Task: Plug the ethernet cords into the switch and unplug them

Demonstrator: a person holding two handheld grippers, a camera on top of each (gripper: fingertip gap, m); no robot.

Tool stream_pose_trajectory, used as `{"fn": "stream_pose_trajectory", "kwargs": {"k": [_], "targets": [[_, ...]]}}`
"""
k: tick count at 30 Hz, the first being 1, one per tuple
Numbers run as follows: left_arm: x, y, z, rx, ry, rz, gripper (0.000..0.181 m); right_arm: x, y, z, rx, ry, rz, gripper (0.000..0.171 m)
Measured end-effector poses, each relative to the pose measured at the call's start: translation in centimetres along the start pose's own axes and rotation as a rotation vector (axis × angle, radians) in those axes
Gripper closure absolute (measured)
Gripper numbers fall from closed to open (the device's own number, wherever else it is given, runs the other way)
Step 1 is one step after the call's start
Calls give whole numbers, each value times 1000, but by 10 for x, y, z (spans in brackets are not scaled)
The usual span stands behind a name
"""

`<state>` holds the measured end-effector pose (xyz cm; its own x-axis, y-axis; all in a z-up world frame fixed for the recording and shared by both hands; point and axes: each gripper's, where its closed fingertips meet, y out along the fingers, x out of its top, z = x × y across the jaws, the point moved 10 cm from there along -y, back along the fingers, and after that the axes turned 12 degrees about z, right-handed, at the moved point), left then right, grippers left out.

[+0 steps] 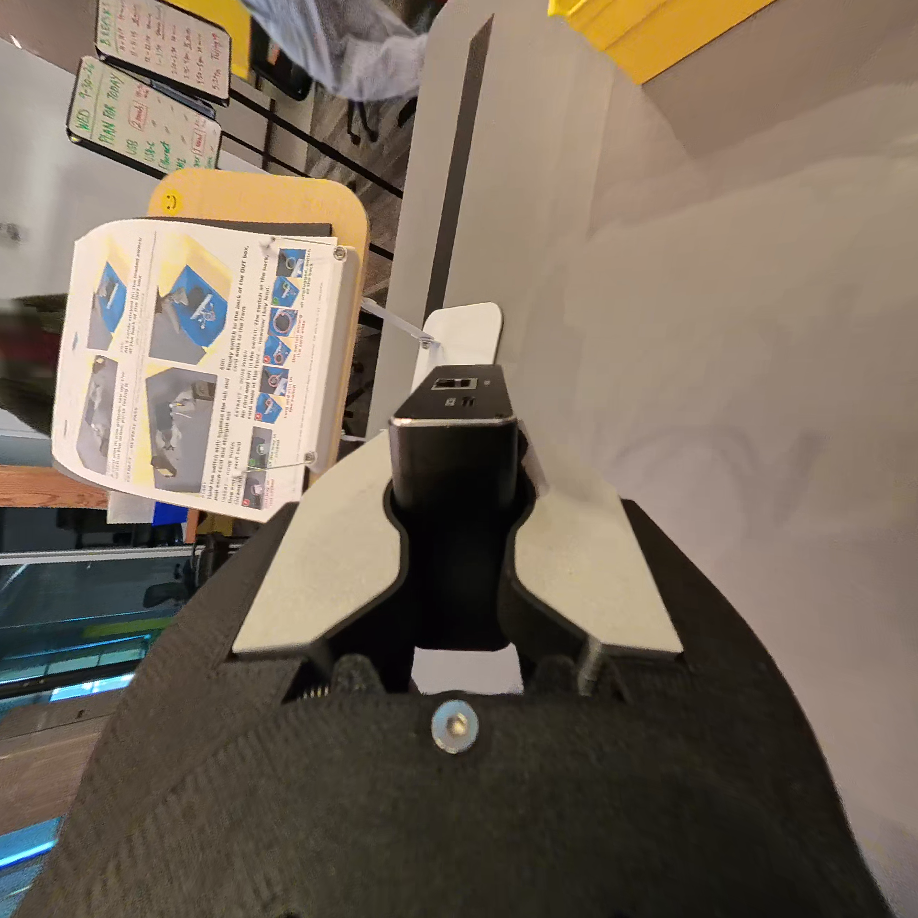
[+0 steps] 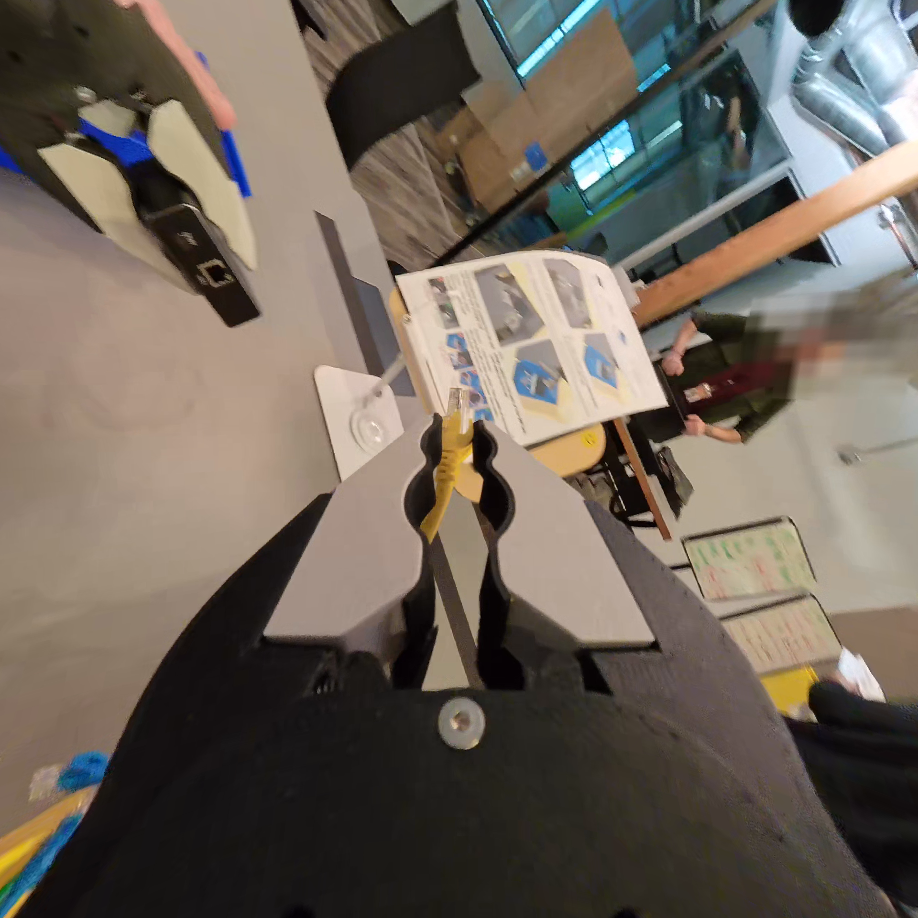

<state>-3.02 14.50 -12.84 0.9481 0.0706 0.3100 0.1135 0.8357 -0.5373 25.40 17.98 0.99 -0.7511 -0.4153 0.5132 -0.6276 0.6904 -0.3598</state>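
Observation:
My left gripper [image 1: 454, 449] is shut on a black box-shaped switch [image 1: 449, 449], held above the grey table, with one open port [image 1: 454, 383] showing on its top face. In the right wrist view the same switch [image 2: 198, 253] and the left gripper [image 2: 186, 233] show at the upper left, with the port [image 2: 216, 274] facing the camera. My right gripper [image 2: 454, 434] is shut on a yellow ethernet cord [image 2: 449, 457]. Its clear plug [image 2: 457, 400] sticks out past the fingertips. The plug is well apart from the switch.
A printed instruction sheet [image 1: 193, 362] hangs on a white stand [image 1: 464, 333] at the table's far side; it also shows in the right wrist view [image 2: 531, 347]. Blue and yellow cords [image 2: 44, 839] lie at the lower left. A person [image 2: 720, 392] stands beyond the table. Spacing between my two grippers at the tips: around 25 cm.

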Motion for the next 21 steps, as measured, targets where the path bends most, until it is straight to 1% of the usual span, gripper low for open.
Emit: {"fn": "stream_pose_trajectory", "kwargs": {"k": [3,6,8,12,14,17,21], "targets": [[-2,-3,-11,-8,-17,-19,145,-18,-34,-12,-78,73,59,162],[-3,-4,-18,-27,-44,-39,145,-51,-60,-12,-98,193,96,162],[-3,-3,-22,-35,-48,-39,145,-78,-70,-4,-115,255,161,162],[-2,-2,-28,-42,-47,-46,144,-124,-81,20,-197,298,360,162],[0,-1,-29,-45,-42,-44,145,-140,-81,35,-233,294,452,162],[6,1,-28,-39,-35,-50,145,-161,-67,61,-279,259,591,162],[16,5,-29,-45,-25,-65,145,-184,-34,101,-249,298,645,161]]}}
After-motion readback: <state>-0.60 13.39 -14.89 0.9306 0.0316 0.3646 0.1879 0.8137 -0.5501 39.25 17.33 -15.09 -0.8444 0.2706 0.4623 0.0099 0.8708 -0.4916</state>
